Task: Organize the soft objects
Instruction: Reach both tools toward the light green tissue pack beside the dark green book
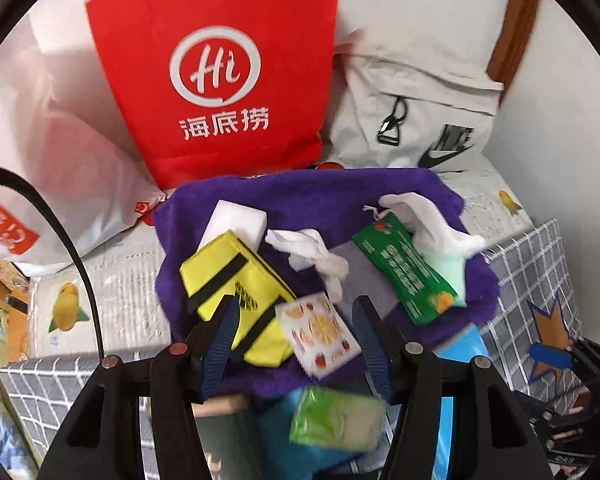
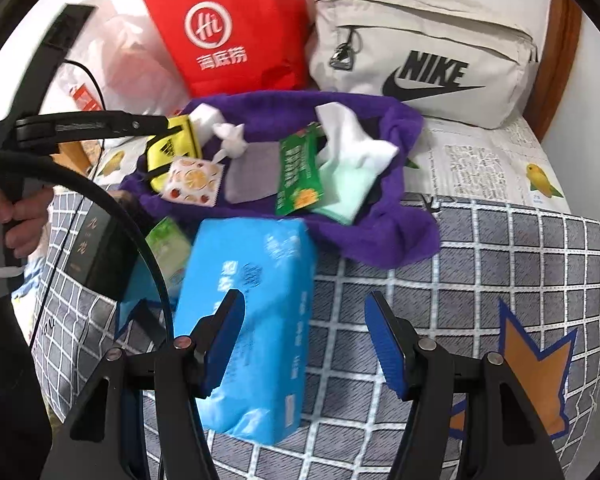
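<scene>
A purple towel (image 1: 324, 196) lies on the bed with a yellow pouch (image 1: 232, 280), a white sponge (image 1: 236, 220), an orange-print packet (image 1: 320, 332), a green packet (image 1: 408, 276), crumpled white tissue (image 1: 312, 248) and a white sock (image 1: 428, 220) on it. My left gripper (image 1: 296, 332) is open over the yellow pouch and the orange-print packet. A green tissue pack (image 1: 336, 420) lies blurred below it. My right gripper (image 2: 304, 336) is open above a blue tissue pack (image 2: 252, 320); the towel (image 2: 380, 236) lies beyond it.
A red paper bag (image 2: 228, 28) and a beige Nike bag (image 2: 424, 52) stand behind the towel. A white plastic bag (image 1: 60, 152) lies at the left. A dark book (image 2: 96, 252) lies left of the blue pack. The bed has a grey checked cover (image 2: 480, 264) and newspaper (image 2: 480, 164).
</scene>
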`<state>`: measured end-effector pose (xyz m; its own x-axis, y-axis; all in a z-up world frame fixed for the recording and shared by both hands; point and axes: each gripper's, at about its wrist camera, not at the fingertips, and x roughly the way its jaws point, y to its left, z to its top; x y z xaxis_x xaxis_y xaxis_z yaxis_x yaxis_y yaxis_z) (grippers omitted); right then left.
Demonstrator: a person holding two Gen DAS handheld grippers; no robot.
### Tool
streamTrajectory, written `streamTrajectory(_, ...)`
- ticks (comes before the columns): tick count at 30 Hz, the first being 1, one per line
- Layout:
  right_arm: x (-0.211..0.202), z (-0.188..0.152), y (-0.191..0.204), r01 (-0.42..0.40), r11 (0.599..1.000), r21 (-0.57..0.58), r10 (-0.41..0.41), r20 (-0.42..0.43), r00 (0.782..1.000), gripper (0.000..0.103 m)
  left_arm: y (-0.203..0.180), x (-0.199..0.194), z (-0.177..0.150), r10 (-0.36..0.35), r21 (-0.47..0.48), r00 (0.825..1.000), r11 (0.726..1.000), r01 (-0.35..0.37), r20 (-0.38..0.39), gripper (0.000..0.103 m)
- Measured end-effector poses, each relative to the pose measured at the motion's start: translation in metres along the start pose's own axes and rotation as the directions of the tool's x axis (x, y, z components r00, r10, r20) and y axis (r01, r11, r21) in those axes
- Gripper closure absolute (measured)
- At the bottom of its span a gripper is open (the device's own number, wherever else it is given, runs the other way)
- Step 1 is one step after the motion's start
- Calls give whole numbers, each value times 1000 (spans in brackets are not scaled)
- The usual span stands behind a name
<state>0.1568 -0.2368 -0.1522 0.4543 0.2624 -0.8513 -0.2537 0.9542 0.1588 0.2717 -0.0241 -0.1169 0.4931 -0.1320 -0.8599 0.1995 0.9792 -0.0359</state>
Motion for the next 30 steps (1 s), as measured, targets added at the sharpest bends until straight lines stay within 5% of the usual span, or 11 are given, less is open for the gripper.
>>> streamTrajectory(7, -4, -14, 42, -38, 995, -90, 38, -2, 999, 41, 0, -47, -33, 9, 16, 998, 1000, -9, 60, 45)
streamTrajectory(16, -4, -40, 95, -103, 961, -255, 99, -28, 995, 41, 30, -74, -86, 29, -95, 995, 995, -20, 94, 44)
streamTrajectory(23, 13, -60, 139, -152, 876, -458, 135, -69, 988, 41, 48, -79, -129, -8, -182, 995, 983, 26, 101, 44)
streamTrajectory(30, 71, -44, 162, -192, 806, -560, 78, -222, 972, 50, 71, -91, -160, -44, -257, 991, 963, 76, 125, 44)
